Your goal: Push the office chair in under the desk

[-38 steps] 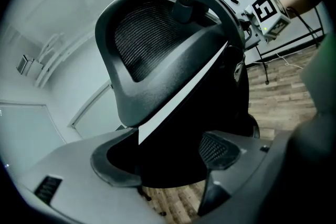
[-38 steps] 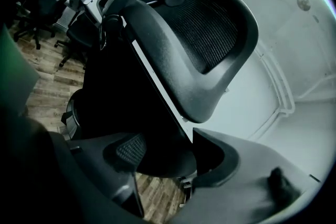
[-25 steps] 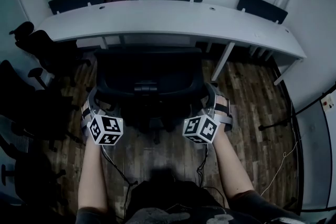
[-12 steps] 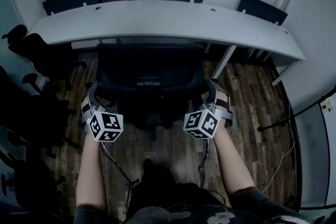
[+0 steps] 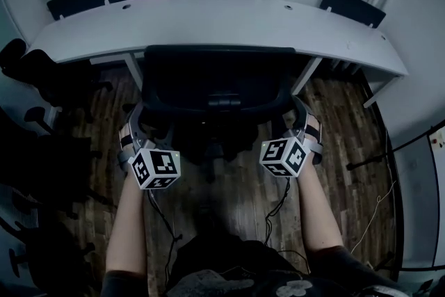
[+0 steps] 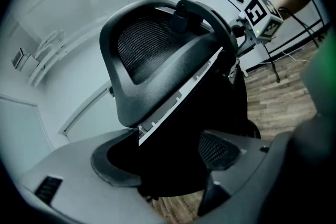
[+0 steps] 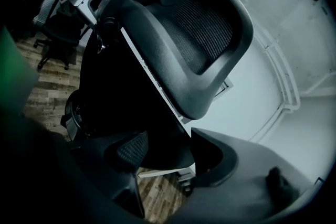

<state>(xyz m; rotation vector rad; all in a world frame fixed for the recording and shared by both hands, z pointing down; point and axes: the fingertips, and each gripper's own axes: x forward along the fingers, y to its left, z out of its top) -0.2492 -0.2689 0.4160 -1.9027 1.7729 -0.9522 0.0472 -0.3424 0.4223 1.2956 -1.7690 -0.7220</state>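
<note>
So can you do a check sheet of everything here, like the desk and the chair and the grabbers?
Surface: white curved desk, wood floor below.
Job's things: office chair, its back at the desk's edge.
Clutter: nothing seen.
Grippers: left gripper and right gripper each shut on a side of the chair back.
Cables: leads hang from both grippers.
Surroundings: dark chairs at left.

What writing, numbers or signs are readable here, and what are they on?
No readable words or numbers anywhere.
Left cube and right cube: black-and-white square patterns, not letters.
Wall plate: too small to read.
Chair: no brand mark shows.
</note>
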